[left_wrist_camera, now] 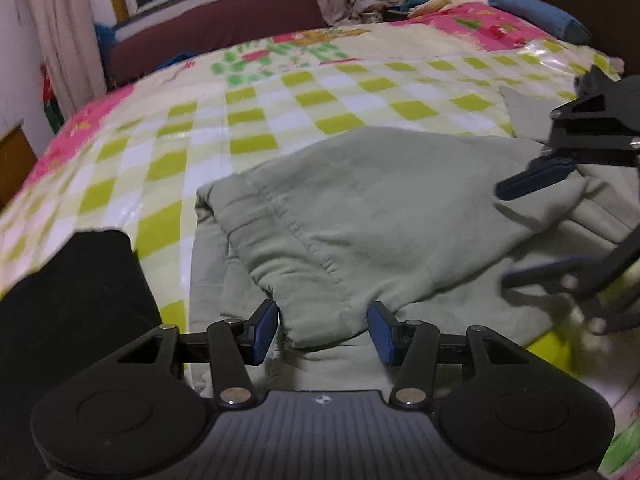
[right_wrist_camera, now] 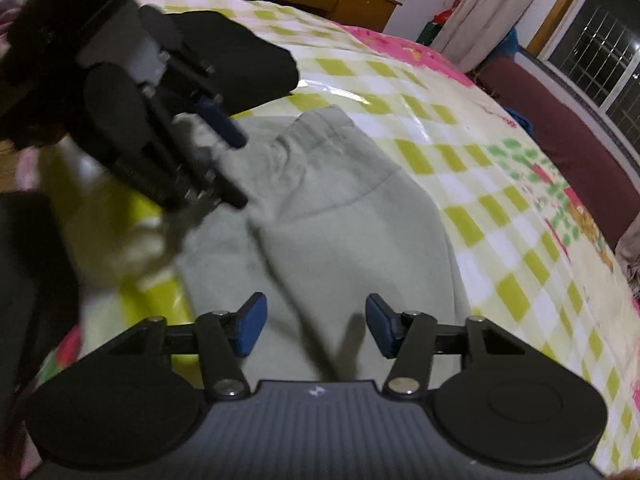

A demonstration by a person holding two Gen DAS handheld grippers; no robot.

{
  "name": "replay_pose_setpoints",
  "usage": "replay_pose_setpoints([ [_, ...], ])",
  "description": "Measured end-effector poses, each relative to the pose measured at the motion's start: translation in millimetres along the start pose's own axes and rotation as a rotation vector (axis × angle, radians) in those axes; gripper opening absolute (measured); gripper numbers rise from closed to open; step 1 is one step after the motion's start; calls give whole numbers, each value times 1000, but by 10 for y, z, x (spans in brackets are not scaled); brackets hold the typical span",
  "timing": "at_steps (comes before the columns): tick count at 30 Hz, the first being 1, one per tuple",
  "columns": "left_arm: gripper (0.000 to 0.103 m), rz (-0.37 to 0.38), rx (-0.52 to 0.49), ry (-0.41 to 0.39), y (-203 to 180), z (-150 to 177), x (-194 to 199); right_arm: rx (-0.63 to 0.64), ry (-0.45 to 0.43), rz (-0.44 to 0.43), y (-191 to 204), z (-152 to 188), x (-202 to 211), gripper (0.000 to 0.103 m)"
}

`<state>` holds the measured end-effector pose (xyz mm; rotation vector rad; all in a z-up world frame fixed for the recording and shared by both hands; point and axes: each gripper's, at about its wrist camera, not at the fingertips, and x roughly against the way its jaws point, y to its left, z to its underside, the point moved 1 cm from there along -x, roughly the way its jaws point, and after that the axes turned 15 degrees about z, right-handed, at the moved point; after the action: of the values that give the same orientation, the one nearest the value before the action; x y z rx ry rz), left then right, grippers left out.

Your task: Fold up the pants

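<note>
The grey-green pants (left_wrist_camera: 360,216) lie folded over on the checked bedspread (left_wrist_camera: 240,120) — more folds may remain; the left gripper (left_wrist_camera: 322,330) and right gripper (right_wrist_camera: 316,326) are both partly open, holding nothing

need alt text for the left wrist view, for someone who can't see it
Pale green pants lie partly folded on a bed's checked quilt, a fold of the cloth sitting between the open blue pads of the left claw without being pinched. The right claw reaches in from the right edge, also open, and a black garment lies at left.
</note>
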<state>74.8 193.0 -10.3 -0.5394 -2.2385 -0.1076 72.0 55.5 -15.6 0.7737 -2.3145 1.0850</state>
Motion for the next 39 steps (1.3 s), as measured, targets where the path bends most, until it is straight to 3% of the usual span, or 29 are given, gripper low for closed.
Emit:
replay_pose_setpoints([
  [1, 64, 17, 30, -4, 54, 16, 1, -10, 3, 0, -13, -20, -50, 48],
  [3, 63, 47, 92, -10, 150, 41, 19, -35, 18, -9, -67, -26, -107, 34],
  [6, 52, 63, 128, -24, 176, 34, 53, -60, 26, -22, -94, -23, -112, 12],
  [9, 41, 63, 142, -39, 184, -39, 57, -105, 24, -31, -107, -45, -60, 4],
  [11, 27, 58, 150, -50, 235, -96, 104, -153, 19, -51, -142, -74, 43, 1],
  [15, 26, 35, 160, -91, 366, -152, 377, -233, -29, -125, -210, -258, 337, 1],
  [18, 26, 36, 157, -106, 411, -126, 564, -202, -94, -143, -135, -394, 507, 1],
  [21, 26, 42, 144, -115, 335, -41, 639, -179, -81, -145, -38, -415, 475, 1],
  [23, 40, 60, 120, -109, 250, 14, 612, -170, -58, -127, -36, -396, 408, 1],
  [26, 58, 74, 86, -112, 91, 59, 516, -287, 20, -164, -272, -379, 316, 1],
  [30, 64, 46, -21, -123, -223, 25, 338, -413, 30, -179, -583, -465, 332, 1],
  [32, 69, -29, -100, -140, -372, -14, 230, -421, 20, -180, -621, -506, 339, 1],
  [34, 68, -159, -136, -120, -400, -77, 61, -415, 19, -188, -598, -515, 348, 1],
  [35, 56, -187, -129, -110, -357, -101, 10, -409, 23, -195, -571, -504, 353, 1],
  [36, 48, -194, -102, -100, -273, -123, -12, -404, 28, -202, -552, -494, 349, 1],
  [37, 32, -187, -73, -94, -193, -130, 5, -401, 34, -212, -521, -474, 359, 1],
  [39, 29, -195, -43, -117, -57, -134, 165, -404, 49, -244, -469, -447, 377, 1],
])
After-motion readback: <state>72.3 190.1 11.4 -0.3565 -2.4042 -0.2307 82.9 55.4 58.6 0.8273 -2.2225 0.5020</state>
